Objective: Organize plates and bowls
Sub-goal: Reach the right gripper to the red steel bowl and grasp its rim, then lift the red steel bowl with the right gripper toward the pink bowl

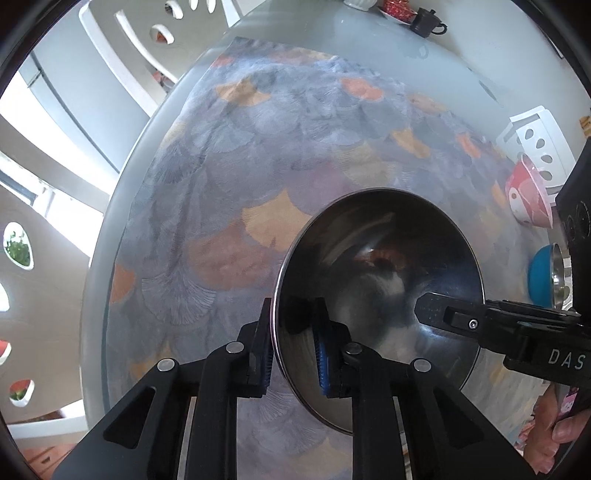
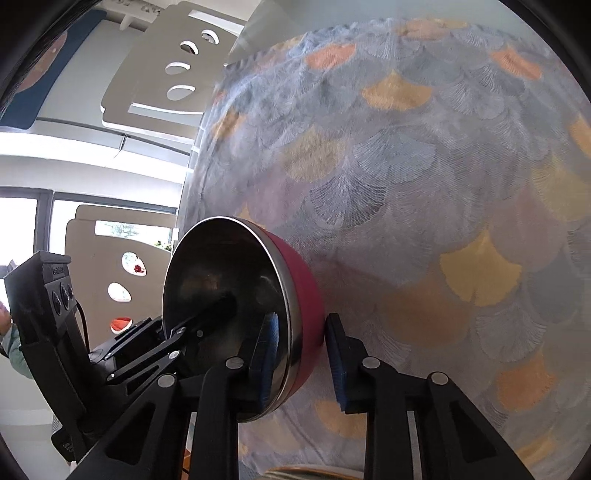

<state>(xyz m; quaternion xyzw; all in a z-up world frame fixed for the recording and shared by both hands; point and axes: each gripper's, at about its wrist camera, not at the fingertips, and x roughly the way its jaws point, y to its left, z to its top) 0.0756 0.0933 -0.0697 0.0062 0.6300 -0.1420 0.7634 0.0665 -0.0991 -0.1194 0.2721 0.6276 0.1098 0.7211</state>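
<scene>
Black linkage arms of the left gripper (image 1: 293, 350) filled the bottom of its wrist view, angled steeply down at the table (image 1: 369, 33), its blue-padded fingers (image 1: 322, 363) clamped on the near rim of a steel-lined bowl (image 1: 380, 258), one outside the wall and one inside. From the opposite side the right gripper (image 2: 301, 354) pinched the same bowl's far wall, one pad inside against the steel and one against its crimson outer skin. That bowl sat on a cloth (image 1: 258, 147) printed with grey and orange fan leaves. Beyond it, near the right gripper's body, stood a red patterned bowl (image 1: 526, 195) and a blue bowl (image 1: 543, 275), well apart from the held one. A dark teapot (image 1: 426, 22) stood at the table's far edge.
</scene>
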